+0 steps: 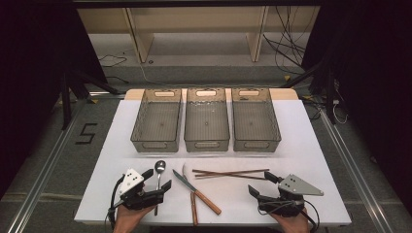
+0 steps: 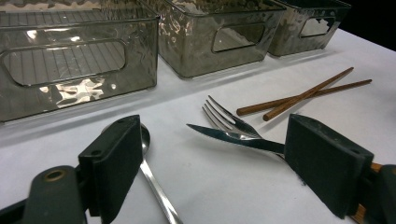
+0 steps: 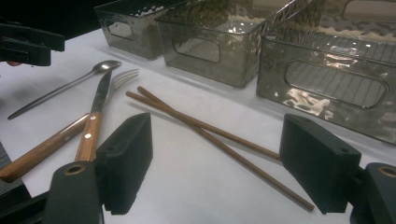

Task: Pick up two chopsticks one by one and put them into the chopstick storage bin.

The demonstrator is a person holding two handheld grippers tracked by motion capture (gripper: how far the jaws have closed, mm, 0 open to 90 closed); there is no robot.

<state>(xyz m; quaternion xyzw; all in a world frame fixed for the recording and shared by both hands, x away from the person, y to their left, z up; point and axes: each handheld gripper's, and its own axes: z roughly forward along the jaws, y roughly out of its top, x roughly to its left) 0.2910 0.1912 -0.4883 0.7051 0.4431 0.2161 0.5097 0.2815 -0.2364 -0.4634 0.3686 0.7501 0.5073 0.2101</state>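
Just then, your left gripper [image 1: 156, 178] stood unclenched over the slim steel spoon [image 1: 159, 174], which lay just left of the wooden-handled knife [image 1: 196, 191]. Your right gripper [image 1: 261, 183] gaped empty by the brown wooden chopsticks [image 1: 230, 173], right of that knife.

spoon [image 2: 154, 186]: I see its bowl partly hidden behind my left gripper's [image 2: 224, 172] jaw, and its handle runs off the bottom edge.
knife [image 2: 233, 137]: my other jaw covers the end of the blade, so I can only see a tiny bit of wood at the corner.
fork [image 1: 185, 170]: from the high view it is just a pale blur, and I can't count its prongs.
chopsticks [image 3: 219, 135]: one end slips behind my right gripper's [image 3: 224, 172] jaw.
hands [image 1: 130, 218]: the bottom edge cuts them off.
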